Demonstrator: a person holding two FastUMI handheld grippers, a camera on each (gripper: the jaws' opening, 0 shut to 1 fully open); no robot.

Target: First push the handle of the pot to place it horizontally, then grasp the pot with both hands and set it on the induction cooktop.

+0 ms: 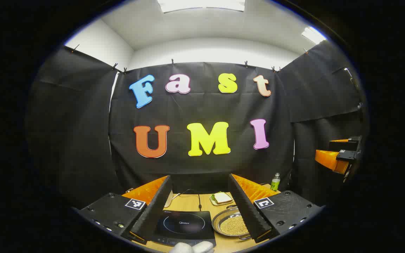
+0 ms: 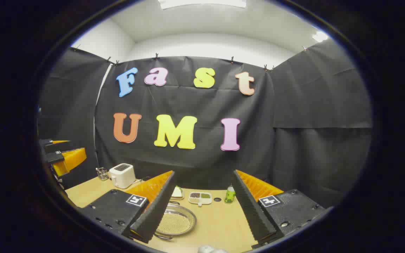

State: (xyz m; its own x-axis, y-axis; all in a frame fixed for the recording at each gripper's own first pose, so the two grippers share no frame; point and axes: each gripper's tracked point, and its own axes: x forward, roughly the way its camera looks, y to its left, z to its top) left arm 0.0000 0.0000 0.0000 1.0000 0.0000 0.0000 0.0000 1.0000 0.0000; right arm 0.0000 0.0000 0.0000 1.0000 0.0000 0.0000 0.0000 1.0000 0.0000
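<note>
The pot (image 1: 231, 225) is a shallow metal pan with a pale grainy inside, on the wooden table just right of the black induction cooktop (image 1: 183, 225). Its handle (image 1: 245, 238) pokes out at the near side, partly behind my finger. My left gripper (image 1: 200, 178) hangs open above the cooktop and holds nothing. In the right gripper view the pot (image 2: 178, 221) lies low left, half hidden by a finger, its handle (image 2: 162, 236) at the near rim. My right gripper (image 2: 203, 174) is open and holds nothing. Each gripper shows at the other view's edge: right (image 1: 339, 158), left (image 2: 62, 156).
A plate with a sandwich (image 1: 222, 198) and a green bottle (image 1: 275, 181) stand behind the pot. A white toaster (image 2: 121, 175), a small wire basket (image 2: 101, 173) and a divided dish (image 2: 200, 197) sit farther back. A cable (image 1: 199, 198) runs behind the cooktop.
</note>
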